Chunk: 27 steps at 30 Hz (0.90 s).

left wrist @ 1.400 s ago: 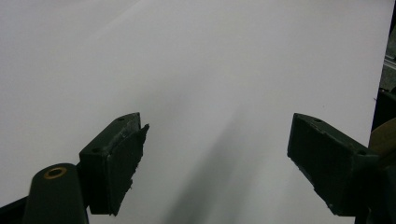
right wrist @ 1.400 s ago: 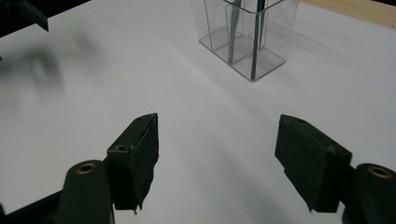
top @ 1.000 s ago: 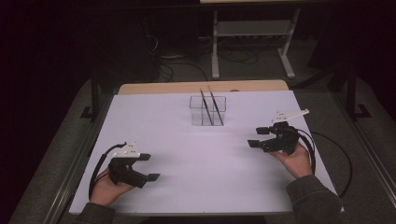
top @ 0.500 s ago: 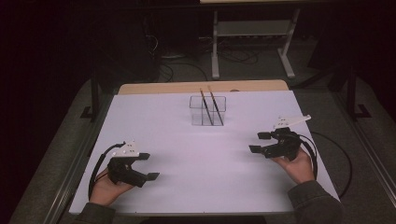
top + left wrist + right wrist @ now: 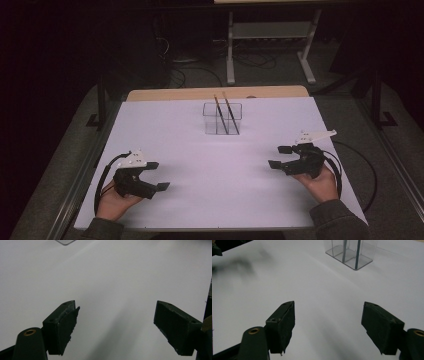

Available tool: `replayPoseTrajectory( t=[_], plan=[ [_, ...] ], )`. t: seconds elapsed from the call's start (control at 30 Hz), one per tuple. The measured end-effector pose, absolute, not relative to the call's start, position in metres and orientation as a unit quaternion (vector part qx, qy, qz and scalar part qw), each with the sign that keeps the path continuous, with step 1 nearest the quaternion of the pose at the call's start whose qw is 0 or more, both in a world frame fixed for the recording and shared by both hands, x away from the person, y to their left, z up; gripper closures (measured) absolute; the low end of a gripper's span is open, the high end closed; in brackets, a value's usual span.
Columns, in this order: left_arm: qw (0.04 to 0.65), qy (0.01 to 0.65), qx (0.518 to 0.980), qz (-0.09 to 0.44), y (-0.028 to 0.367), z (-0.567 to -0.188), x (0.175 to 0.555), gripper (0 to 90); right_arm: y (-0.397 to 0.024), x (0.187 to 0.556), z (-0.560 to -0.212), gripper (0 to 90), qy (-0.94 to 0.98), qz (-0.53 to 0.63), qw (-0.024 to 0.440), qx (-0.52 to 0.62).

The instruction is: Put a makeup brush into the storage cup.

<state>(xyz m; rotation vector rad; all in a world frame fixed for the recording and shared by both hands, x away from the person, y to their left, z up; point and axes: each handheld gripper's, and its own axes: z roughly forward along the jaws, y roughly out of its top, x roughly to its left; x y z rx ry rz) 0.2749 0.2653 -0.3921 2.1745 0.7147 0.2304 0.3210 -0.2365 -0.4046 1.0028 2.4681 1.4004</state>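
White table (image 5: 215, 170), clear holder (image 5: 222, 119): no writing.

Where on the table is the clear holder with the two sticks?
In the high view the clear holder stands at the middle of the white table's far edge, ahead of both grippers.

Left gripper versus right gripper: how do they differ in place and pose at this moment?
The left gripper sits at the near left of the white table, farther from the clear holder; the right gripper lies at the right, closer to it. The holder's base fills more of the right gripper view than of the left's. Both have open jaws holding nothing and point inward over the table.
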Motion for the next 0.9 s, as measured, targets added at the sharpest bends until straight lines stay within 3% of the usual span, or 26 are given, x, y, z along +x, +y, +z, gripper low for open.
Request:
replayPoseTrajectory(
  t=[0.9],
  plan=[
    [0.416, 0.301, 0.85, 0.117, 0.27, -0.392, 0.265, 17.8, -0.242, 0.293, -0.413, 23.5, 0.809, 0.472, 0.078, 0.341]
  ],
)
